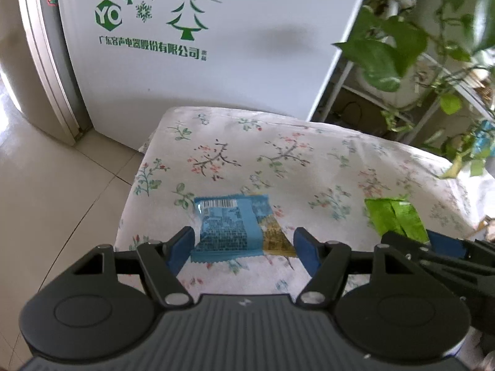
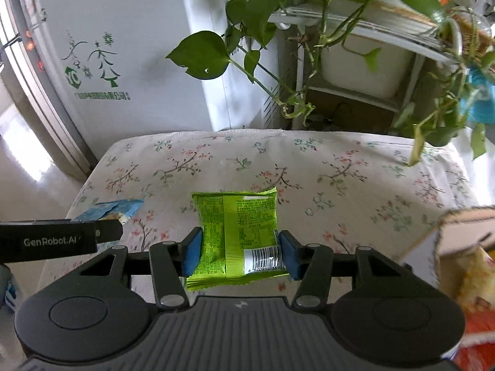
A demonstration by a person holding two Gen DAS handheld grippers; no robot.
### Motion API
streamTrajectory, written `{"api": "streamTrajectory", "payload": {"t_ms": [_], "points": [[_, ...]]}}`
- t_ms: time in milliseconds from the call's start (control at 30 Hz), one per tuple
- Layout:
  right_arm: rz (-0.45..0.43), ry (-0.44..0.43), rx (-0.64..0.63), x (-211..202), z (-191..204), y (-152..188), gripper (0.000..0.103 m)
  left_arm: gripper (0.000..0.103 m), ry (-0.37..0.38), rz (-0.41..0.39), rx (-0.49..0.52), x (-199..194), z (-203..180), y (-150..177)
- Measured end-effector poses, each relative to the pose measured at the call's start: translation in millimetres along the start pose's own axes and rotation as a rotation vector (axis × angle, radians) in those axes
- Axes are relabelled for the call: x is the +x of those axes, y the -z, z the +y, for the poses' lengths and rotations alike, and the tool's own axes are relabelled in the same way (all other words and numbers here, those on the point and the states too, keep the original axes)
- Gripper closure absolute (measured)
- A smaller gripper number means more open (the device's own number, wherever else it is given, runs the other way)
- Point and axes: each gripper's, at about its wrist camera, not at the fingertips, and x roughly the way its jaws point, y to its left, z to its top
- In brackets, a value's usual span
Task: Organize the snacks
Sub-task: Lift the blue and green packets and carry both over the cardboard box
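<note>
A blue snack packet (image 1: 227,228) with a barcode and a yellow corner sits between the blue pads of my left gripper (image 1: 244,245). Both pads press on its sides, just above the floral tablecloth (image 1: 278,154). My right gripper (image 2: 239,253) is shut on a green snack packet (image 2: 238,216), its pads squeezing the packet's lower half near the barcode. In the left wrist view the green packet (image 1: 393,216) shows at the right, with the right gripper's fingers under it. The blue packet (image 2: 108,210) appears at the left of the right wrist view.
A white fridge (image 1: 216,61) with green tree prints stands behind the table. A trailing green plant (image 2: 201,55) hangs from a white shelf rack (image 2: 355,61) at the back right. A cardboard box (image 2: 458,232) with yellow and orange bags (image 2: 473,278) sits at the table's right.
</note>
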Motion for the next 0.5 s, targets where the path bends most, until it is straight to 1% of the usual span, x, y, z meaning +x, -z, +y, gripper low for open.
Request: {"api": "streamTrajectory", "payload": {"t_ms": [133, 233, 500], "points": [[0.001, 0.018, 0.005, -13, -3, 5, 0.043, 0.033, -0.004, -0.020, 0.026, -16, -8, 8], [-0.006, 0.019, 0.019, -24, -4, 6, 0.043, 0.033, 0.004, -0.028, 0.016, -26, -11, 13], [-0.060, 0.030, 0.038, -62, -6, 10, 0.043, 0.033, 0.001, -0.052, 0.023, -51, -20, 25]]}}
